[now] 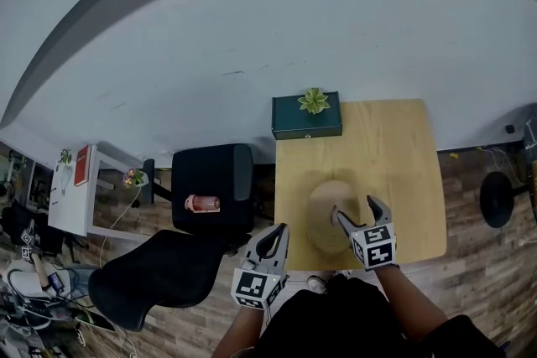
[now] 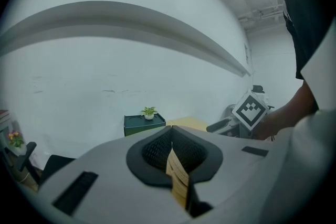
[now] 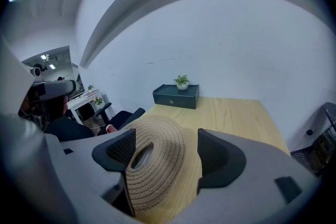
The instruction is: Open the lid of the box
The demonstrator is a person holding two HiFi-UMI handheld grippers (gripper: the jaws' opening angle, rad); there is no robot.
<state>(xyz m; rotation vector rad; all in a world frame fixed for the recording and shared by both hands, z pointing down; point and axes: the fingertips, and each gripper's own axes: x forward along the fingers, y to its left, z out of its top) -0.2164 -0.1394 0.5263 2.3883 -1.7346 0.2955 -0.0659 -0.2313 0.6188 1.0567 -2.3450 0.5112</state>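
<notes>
The dark green box (image 1: 306, 123) stands with its lid down at the far left corner of the wooden table (image 1: 394, 147), with a small potted plant (image 1: 315, 101) on top. In the right gripper view the box (image 3: 176, 96) lies well ahead. A straw hat (image 1: 323, 214) lies near the table's front edge. My right gripper (image 1: 353, 210) is open over it, and the hat (image 3: 157, 165) fills the space between the jaws. My left gripper (image 1: 275, 232) hangs shut off the table's front left edge. A thin tan strip shows at its pad seam (image 2: 172, 139).
A black chair (image 1: 214, 184) with a pink bottle (image 1: 202, 203) on its seat stands left of the table, and a second black chair (image 1: 159, 281) is nearer me. There is a white desk (image 1: 71, 197) at far left and a black stool (image 1: 497, 199) at right.
</notes>
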